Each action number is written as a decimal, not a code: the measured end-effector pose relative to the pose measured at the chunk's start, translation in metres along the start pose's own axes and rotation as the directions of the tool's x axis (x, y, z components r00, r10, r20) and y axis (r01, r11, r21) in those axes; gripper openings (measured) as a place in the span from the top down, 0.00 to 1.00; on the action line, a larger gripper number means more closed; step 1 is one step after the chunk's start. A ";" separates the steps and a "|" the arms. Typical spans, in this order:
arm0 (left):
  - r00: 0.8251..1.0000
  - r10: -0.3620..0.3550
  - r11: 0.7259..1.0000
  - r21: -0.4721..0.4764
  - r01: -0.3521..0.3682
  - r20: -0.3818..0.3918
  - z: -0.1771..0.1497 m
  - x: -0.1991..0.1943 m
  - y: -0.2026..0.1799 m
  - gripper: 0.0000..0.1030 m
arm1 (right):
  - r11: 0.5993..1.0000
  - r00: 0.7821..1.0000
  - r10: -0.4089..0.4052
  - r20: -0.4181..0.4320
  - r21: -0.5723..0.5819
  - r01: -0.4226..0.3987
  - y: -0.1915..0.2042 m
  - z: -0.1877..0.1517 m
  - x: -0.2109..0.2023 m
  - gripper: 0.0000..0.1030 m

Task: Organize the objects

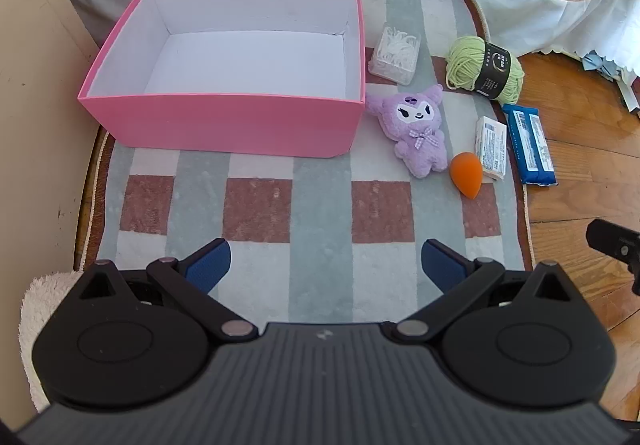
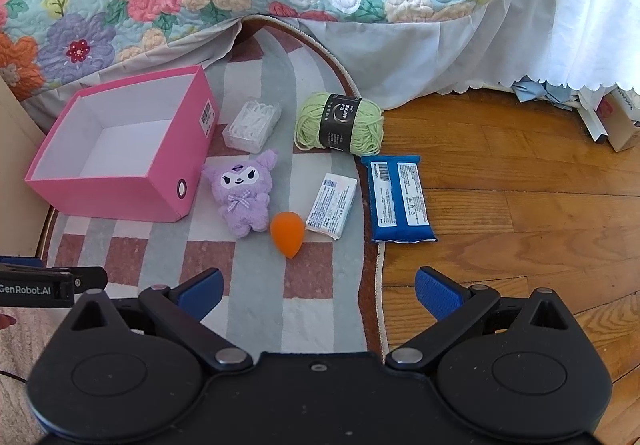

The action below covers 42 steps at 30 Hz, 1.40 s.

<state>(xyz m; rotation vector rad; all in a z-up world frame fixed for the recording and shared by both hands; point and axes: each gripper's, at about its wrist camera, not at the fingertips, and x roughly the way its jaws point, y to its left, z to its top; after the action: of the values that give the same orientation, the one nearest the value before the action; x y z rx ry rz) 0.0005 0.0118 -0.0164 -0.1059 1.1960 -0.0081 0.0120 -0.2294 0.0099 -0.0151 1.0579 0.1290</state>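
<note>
The pink box (image 1: 224, 121) sits empty on the rug (image 1: 320, 205). The toys lie at its 3 o'clock side, the purple plush (image 1: 416, 129) nearest. Grab 1 soft thing gently around its middle. Both the left gripper (image 1: 326, 265) and right gripper (image 2: 320, 291) tilt down, jaws wide apart, holding nothing.

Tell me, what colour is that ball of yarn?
Light green, with a black label band; clearest in the right wrist view.

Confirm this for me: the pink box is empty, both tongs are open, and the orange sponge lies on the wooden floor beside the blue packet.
One thing is wrong: the orange sponge lies on the checked rug, between the purple plush and the white packet, as the right wrist view shows. The pink box is empty and both tongs are open.
</note>
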 end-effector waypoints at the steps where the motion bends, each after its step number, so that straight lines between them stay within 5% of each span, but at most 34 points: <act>1: 1.000 0.000 1.000 -0.001 0.000 -0.001 0.000 0.000 0.000 0.00 | 1.000 1.000 -0.002 -0.001 -0.001 0.002 0.000 0.000 0.000 0.00; 33: 1.000 -0.002 1.000 -0.013 0.001 -0.019 0.000 0.007 0.003 0.00 | 1.000 1.000 -0.012 -0.024 0.001 0.012 -0.001 -0.001 0.005 0.00; 42: 1.000 0.010 1.000 -0.015 -0.009 0.026 0.004 -0.002 0.000 0.00 | 0.999 1.000 -0.022 -0.002 -0.049 0.022 0.003 -0.001 -0.002 0.00</act>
<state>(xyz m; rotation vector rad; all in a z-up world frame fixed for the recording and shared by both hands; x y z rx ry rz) 0.0039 0.0127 -0.0132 -0.1128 1.1706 0.0104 0.0102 -0.2270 0.0111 -0.0710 1.0569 0.1349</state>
